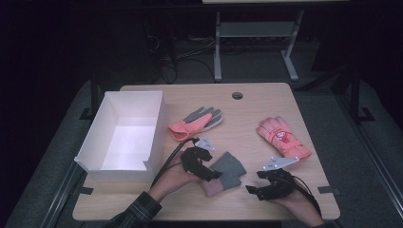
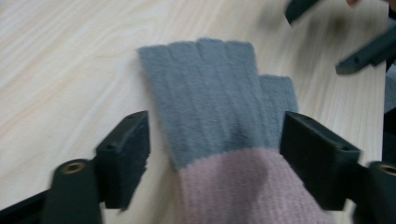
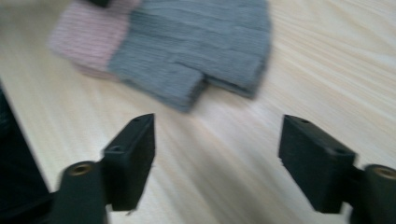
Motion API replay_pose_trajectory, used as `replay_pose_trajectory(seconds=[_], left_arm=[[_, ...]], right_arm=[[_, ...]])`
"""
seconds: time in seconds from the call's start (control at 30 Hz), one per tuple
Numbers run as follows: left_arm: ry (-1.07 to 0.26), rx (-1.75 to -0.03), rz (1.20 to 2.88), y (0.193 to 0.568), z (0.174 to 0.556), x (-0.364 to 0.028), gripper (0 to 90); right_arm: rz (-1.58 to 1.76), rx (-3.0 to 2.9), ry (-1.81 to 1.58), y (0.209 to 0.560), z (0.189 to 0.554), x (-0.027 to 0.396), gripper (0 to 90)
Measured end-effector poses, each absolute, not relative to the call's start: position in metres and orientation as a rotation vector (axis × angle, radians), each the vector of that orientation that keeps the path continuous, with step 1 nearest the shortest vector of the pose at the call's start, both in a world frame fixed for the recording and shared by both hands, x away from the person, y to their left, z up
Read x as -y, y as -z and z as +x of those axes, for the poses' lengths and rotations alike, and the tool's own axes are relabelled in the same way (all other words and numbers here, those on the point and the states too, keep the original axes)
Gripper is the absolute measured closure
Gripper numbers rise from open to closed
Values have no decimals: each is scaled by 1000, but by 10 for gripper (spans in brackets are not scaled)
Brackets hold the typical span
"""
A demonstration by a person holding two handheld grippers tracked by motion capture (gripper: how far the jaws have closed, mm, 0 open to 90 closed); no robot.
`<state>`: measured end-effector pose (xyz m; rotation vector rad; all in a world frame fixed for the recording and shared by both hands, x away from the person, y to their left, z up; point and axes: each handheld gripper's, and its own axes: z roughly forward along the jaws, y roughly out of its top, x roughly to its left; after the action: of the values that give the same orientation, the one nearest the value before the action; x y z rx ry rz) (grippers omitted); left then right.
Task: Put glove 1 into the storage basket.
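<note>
A knit fingerless glove (image 1: 228, 171), grey at the fingers and pink at the cuff, lies flat on the wooden table (image 1: 247, 107) near the front. My left gripper (image 1: 215, 175) stands open over its cuff end. In the left gripper view the glove (image 2: 210, 112) lies between the two jaws of my left gripper (image 2: 215, 156); the left jaw stands clear of it and the right jaw is at its edge. My right gripper (image 1: 253, 190) is open just right of the glove. In the right gripper view the glove (image 3: 187, 42) lies ahead of my right gripper (image 3: 217, 158), with bare table between its jaws.
A white open box (image 1: 126, 130) stands at the table's left. A pink and grey glove (image 1: 197, 122) lies at the middle. An orange-pink padded glove (image 1: 282, 136) lies at the right. A cable hole (image 1: 237, 95) is at the far edge.
</note>
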<state>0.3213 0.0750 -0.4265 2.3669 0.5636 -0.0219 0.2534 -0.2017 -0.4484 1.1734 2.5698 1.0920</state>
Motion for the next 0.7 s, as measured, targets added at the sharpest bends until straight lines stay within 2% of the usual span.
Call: replay_pose_trajectory(seconds=[0.07,0.17,0.7], left_arm=[[10,-559,2377,429,318,-71,152],[3,-547,2385,431,316,-68,134],[-49,-533,2433,447,314,-55,128]], right_arm=[[1192,-2541,-1089,450,256,204,198],[1207,-2509,-1082,451,259,206,177],[1238,-2491,-1053,454,264,210,175]])
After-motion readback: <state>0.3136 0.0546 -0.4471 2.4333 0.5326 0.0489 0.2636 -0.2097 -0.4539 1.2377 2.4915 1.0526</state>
